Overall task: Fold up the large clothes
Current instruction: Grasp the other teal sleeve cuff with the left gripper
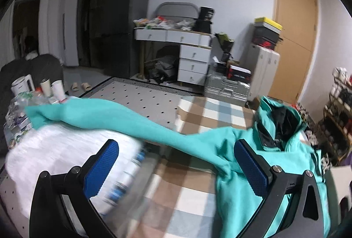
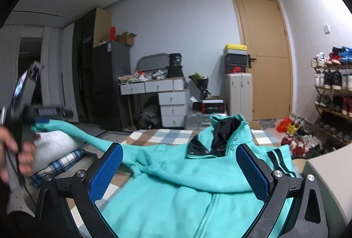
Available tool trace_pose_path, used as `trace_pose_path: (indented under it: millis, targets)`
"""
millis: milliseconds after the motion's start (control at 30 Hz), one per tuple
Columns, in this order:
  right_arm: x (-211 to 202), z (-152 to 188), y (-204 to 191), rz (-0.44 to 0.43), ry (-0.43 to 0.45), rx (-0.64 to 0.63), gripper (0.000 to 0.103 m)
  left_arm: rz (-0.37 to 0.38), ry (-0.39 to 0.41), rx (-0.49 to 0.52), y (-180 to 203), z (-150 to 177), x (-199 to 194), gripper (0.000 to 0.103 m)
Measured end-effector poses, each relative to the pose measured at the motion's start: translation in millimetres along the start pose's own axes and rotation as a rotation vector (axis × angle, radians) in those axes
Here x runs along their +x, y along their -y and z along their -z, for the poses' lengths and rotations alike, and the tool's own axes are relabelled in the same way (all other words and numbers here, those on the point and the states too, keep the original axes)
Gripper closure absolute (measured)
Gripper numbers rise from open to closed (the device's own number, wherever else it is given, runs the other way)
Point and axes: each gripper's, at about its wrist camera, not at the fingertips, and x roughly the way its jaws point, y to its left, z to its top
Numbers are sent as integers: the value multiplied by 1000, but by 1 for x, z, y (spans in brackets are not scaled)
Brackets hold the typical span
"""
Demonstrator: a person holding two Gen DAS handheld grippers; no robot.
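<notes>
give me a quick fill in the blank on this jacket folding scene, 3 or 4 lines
1. The jacket is ____ in colour.
2. The jacket's sleeve stretches out toward the ____ pillow.
3. The right gripper has its jaws ____, with nothing pinched.
4. The jacket lies on a ____ blanket.

Missing words: teal; white; open; checked
</notes>
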Motion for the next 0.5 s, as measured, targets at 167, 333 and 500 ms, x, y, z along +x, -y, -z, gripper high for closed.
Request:
trace_pose_path:
  millis: [167, 333, 500]
  targets:
    - [-3, -2, -2, -51, -6, 13, 0, -137, -2, -103, -86, -30, -14, 1]
    - [-6, -4, -7, -87, -6, -5, 0, -107, -151, -298, -167, -32, 4, 1]
    - [-2, -2, -14, -110, -22, -20, 0, 7, -244, -492, -202, -25, 35, 1]
